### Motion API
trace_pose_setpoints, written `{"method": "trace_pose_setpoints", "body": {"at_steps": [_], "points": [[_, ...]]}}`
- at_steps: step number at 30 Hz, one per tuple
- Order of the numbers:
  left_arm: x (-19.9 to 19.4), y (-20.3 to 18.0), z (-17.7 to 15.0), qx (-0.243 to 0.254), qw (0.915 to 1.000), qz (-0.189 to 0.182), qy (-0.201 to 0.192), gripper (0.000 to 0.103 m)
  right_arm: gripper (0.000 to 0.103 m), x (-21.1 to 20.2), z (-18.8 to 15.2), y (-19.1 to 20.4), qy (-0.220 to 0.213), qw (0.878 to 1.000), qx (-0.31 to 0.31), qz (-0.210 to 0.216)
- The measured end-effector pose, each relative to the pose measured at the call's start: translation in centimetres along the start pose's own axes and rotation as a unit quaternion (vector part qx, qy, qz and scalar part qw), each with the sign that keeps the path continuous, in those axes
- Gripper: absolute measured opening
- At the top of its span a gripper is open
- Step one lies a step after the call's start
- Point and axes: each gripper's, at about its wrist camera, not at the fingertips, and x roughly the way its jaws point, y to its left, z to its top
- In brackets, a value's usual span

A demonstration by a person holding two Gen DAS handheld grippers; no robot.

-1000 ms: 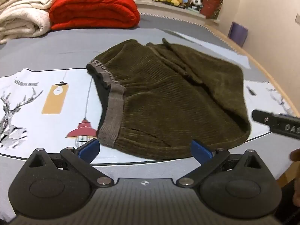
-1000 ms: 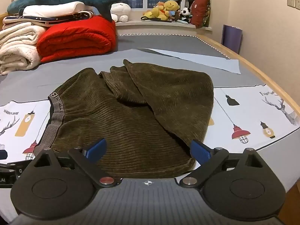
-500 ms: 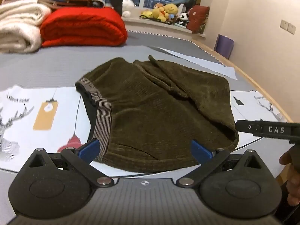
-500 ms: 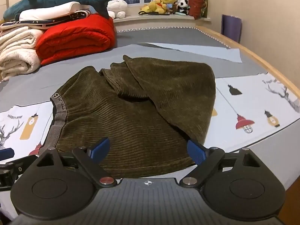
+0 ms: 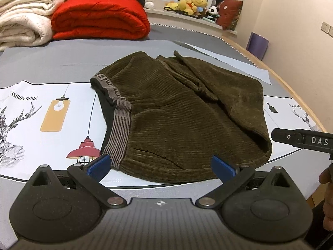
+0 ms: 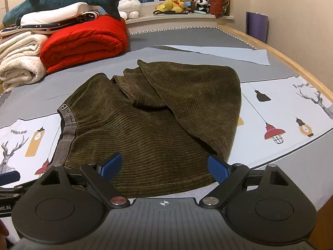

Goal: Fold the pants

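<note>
Olive corduroy pants (image 5: 183,114) lie partly folded on the bed (image 5: 62,62), legs doubled back over the seat, directly ahead of both tools. The left gripper (image 5: 160,164) hovers just short of the near hem, its blue pads spread wide with nothing between them; the grey ribbed waistband (image 5: 118,129) sits just beyond its left pad. The right gripper (image 6: 164,165) hangs over the near edge of the cloth, jaws likewise wide apart and empty, the folded-over leg ending just ahead of its right pad.

The work appears to stand between folds: one fold looks made, the next grasp not yet taken. The next move likely calls for each tool to dip to the near hem, pinch both layers of the thick, ribbed fabric, and carry the edge away toward the far side, keeping the doubled leg from slipping.

Compared with a second ago, both views have drawn slightly back and upward from the pants, and the left view has swung right, showing more of the red quilt (image 5: 100,18) far ahead; the jaws' spread looks unchanged.
</note>
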Motion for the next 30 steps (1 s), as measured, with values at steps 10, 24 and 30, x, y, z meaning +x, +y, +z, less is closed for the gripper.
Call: {"method": "trace_pose_setpoints", "body": {"at_steps": [10,24,30], "points": [[0.08,0.12,0.02,-0.009,1.0,0.002,0.004,0.103,0.09,0.11,-0.13,0.13,0.002,1.0,-0.003,-0.005],[0.12,-0.14,-0.09,-0.007,1.0,0.001,0.005,0.103,0.09,0.1,-0.1,0.14,0.003,1.0,-0.004,-0.004],[0.18,-0.28,-0.13,-0.006,1.0,0.001,0.003,0.103,0.09,0.08,-0.09,0.11,0.003,1.0,-0.004,-0.004]]}}
